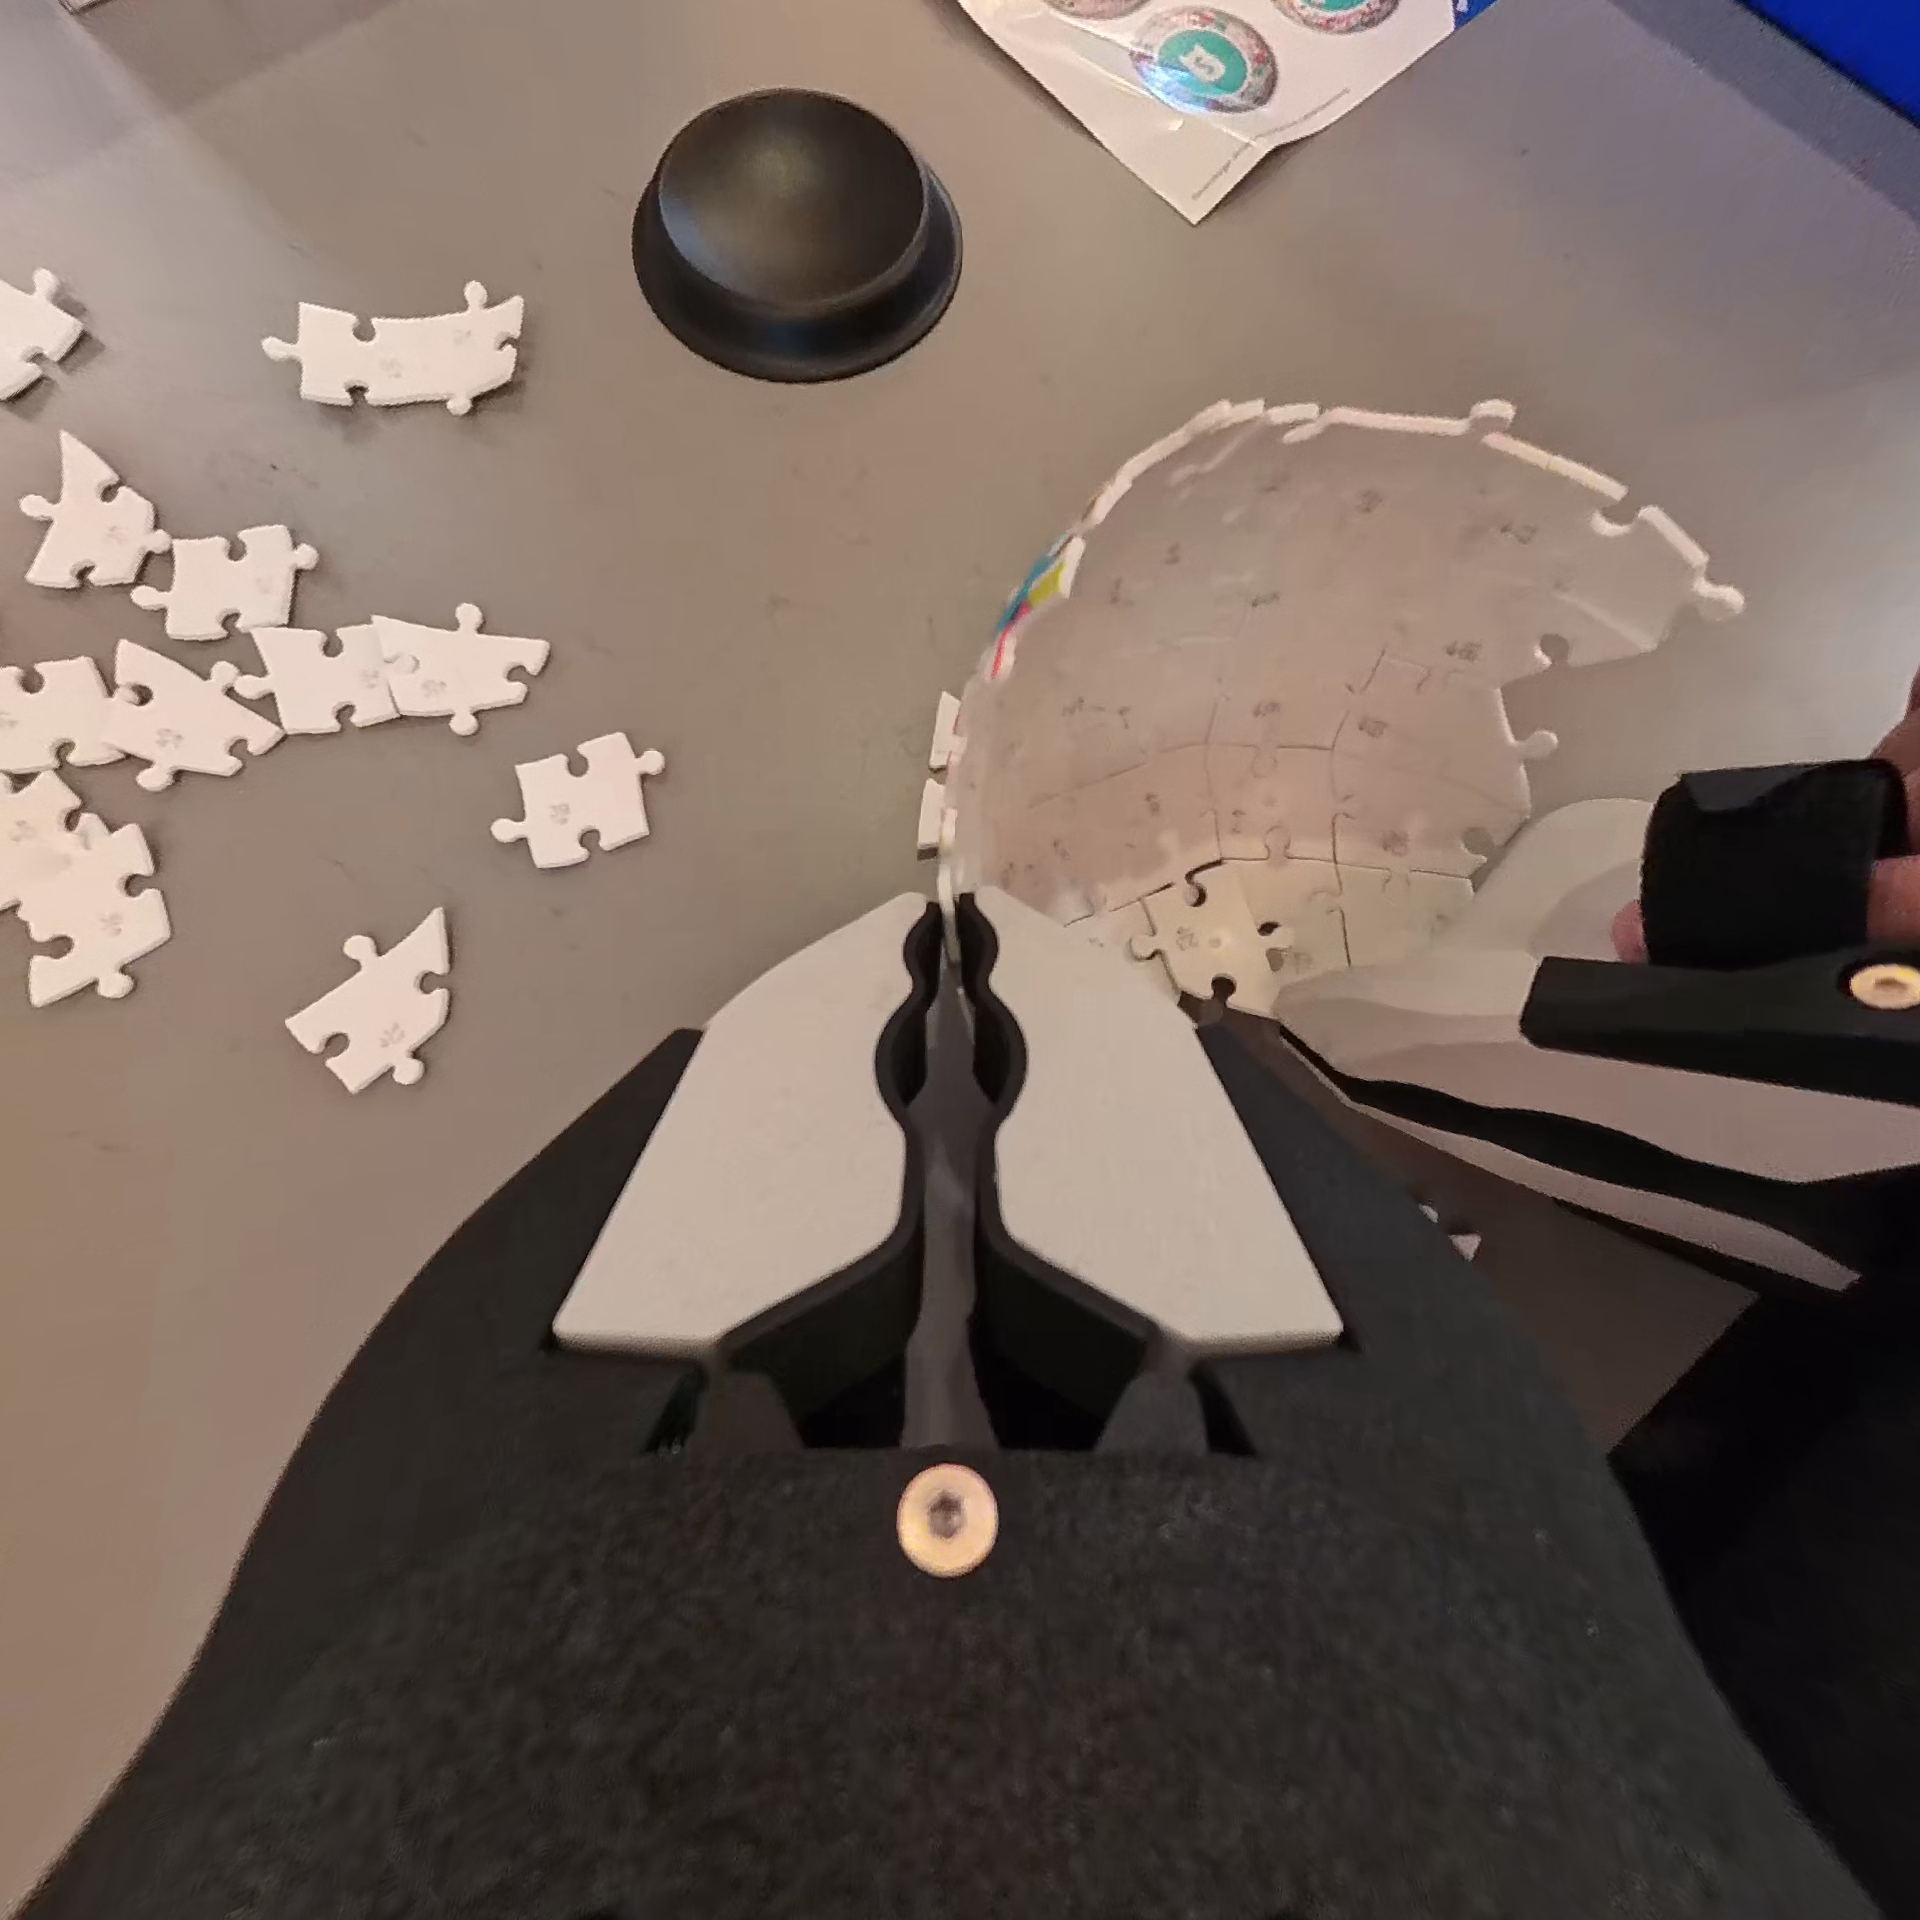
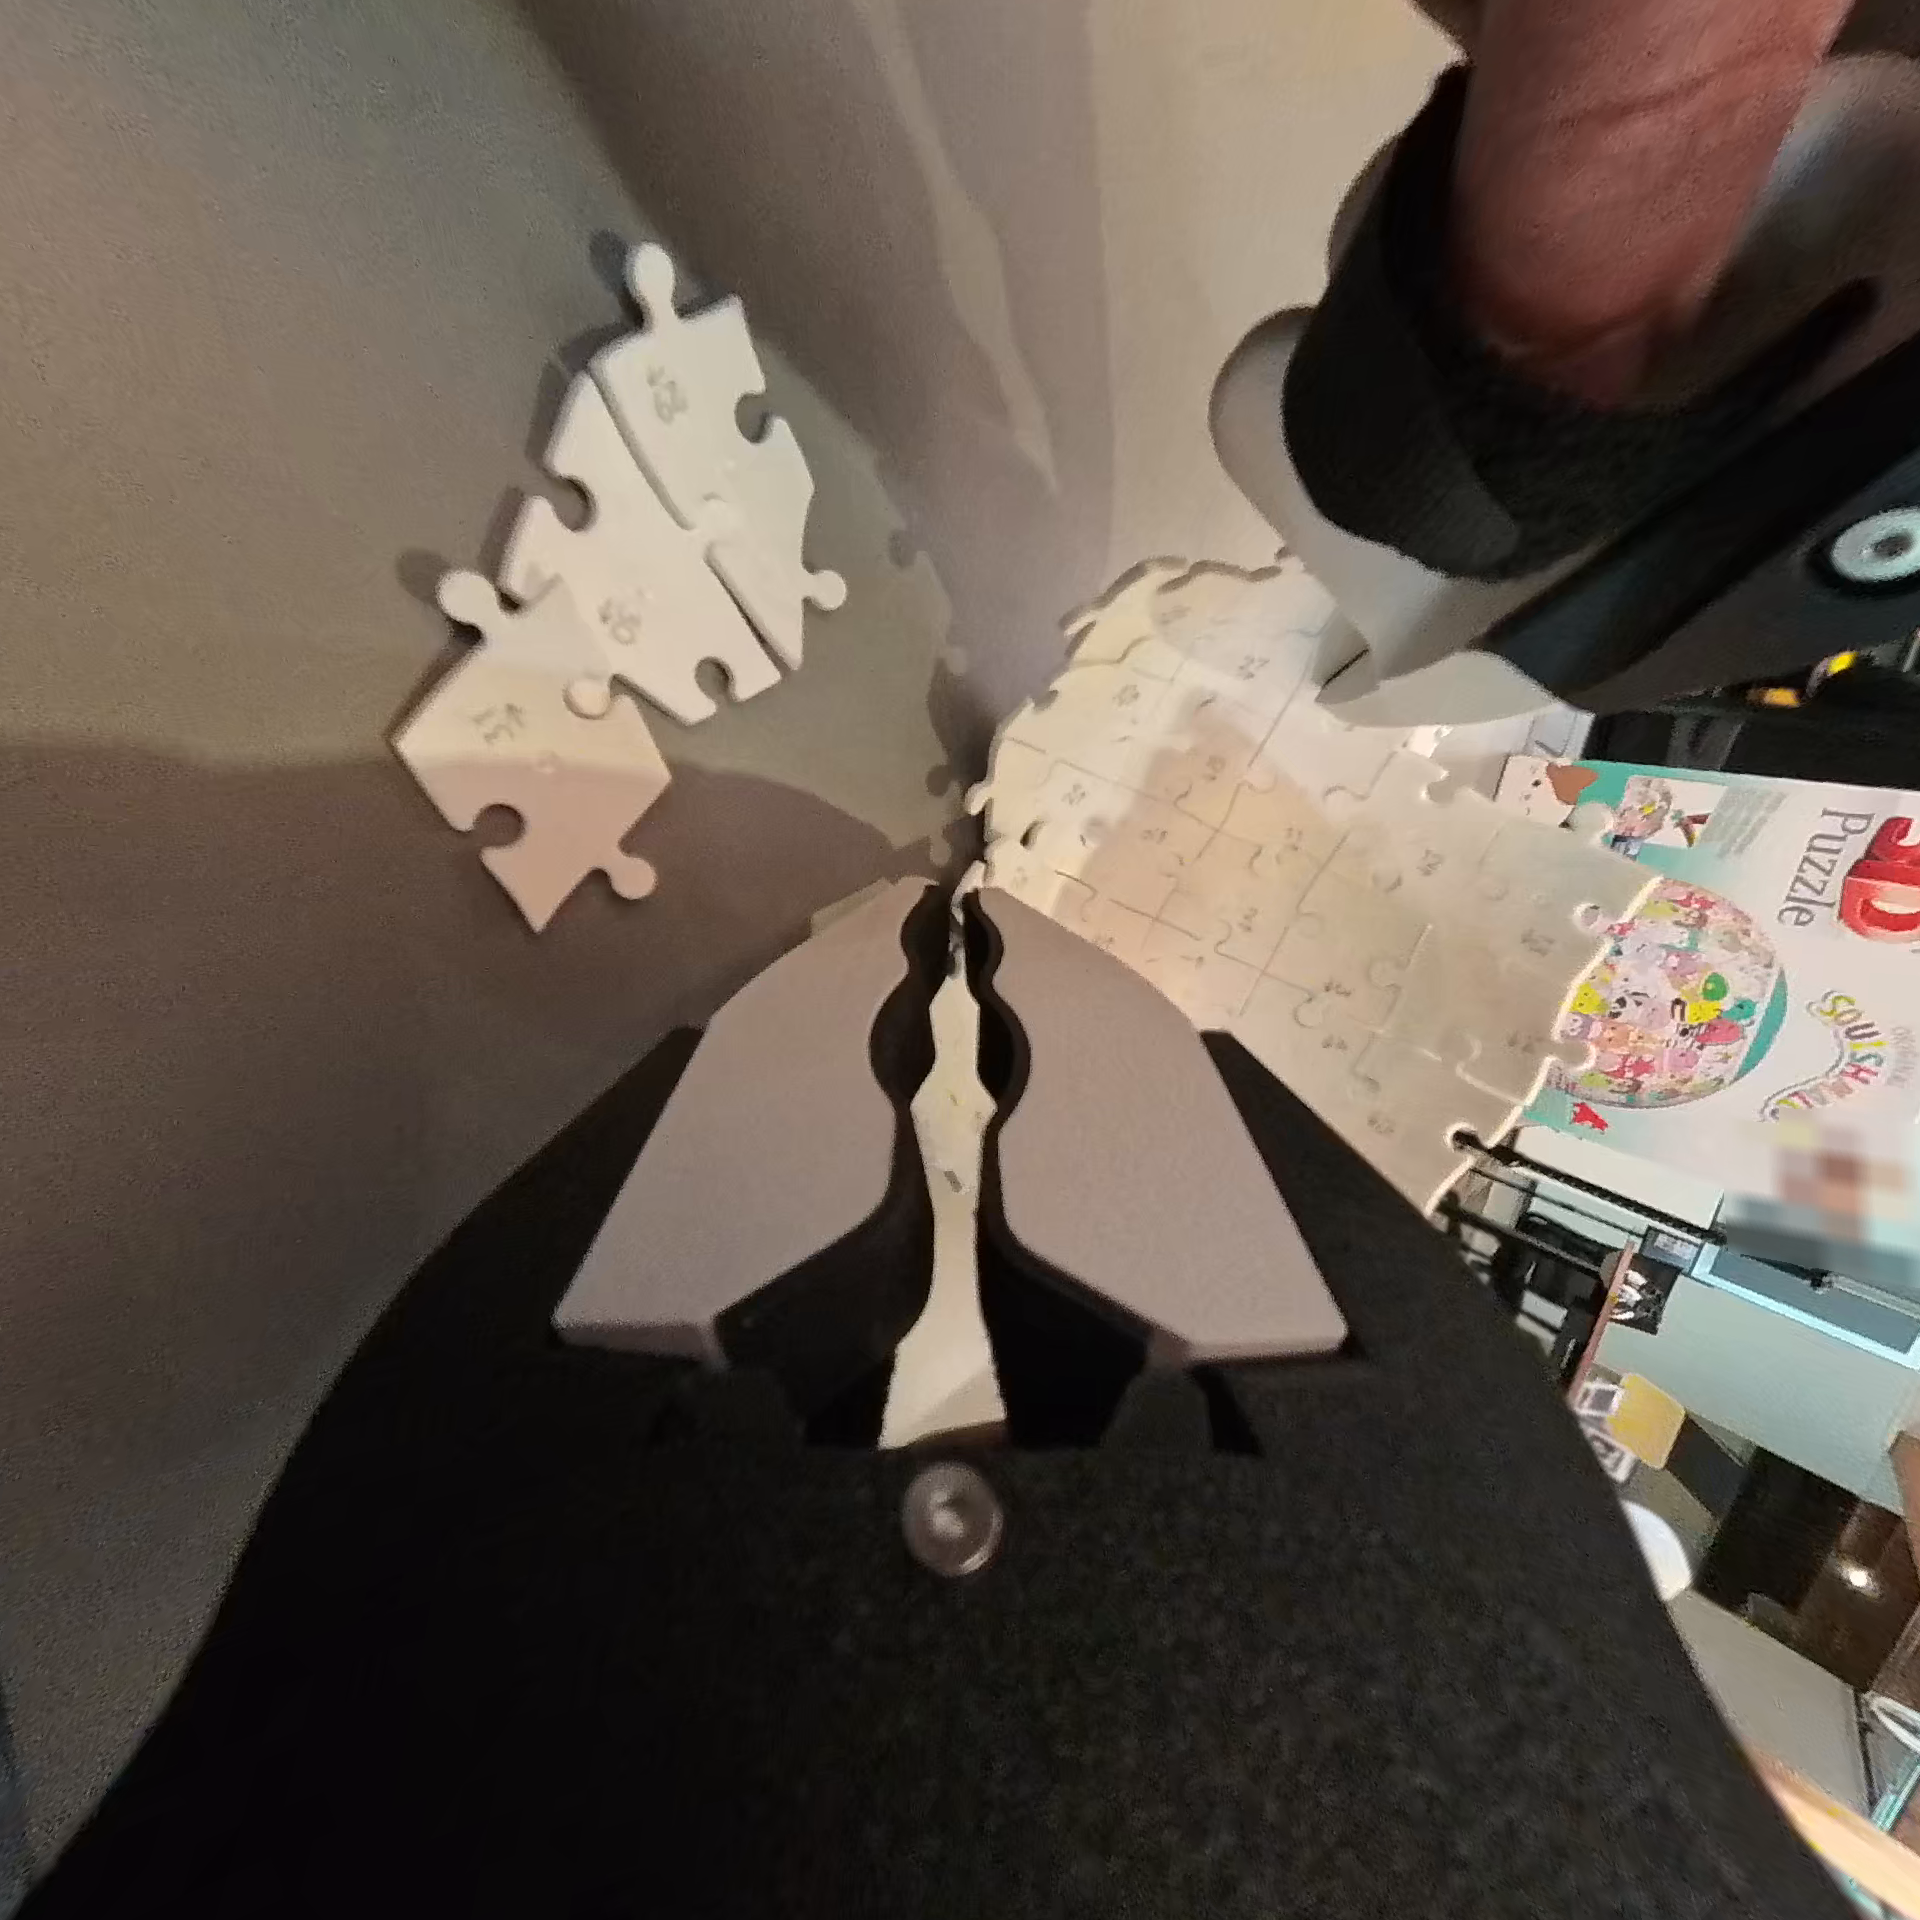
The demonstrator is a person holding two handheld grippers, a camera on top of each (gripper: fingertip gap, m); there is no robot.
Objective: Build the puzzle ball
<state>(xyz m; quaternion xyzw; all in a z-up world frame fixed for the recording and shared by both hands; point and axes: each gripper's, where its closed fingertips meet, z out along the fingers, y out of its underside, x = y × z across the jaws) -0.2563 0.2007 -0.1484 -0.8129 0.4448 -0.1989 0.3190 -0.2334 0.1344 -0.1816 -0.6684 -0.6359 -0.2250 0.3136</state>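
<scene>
A half-built white puzzle ball shell [image 1: 1247, 675] shows its numbered inner side, with a strip of coloured print on its outer left rim. My left gripper [image 1: 948, 920] is shut on the shell's lower left rim. My right gripper [image 2: 951, 914] is shut on another rim part of the shell [image 2: 1247, 883], and a white edge shows between its jaws. In the left wrist view its grey fingers [image 1: 1392, 1023] reach in from the right. In the right wrist view the left gripper [image 2: 1340, 665] comes in from the upper right.
Several loose white pieces [image 1: 582, 800] lie on the grey table at the left. A black round stand [image 1: 795, 234] sits behind them and a printed leaflet [image 1: 1226, 94] lies at the far right. Three joined pieces [image 2: 623, 623] lie left of the shell. The puzzle box [image 2: 1714, 987] stands behind. The grippers' ends are close to 8 centimeters from one another.
</scene>
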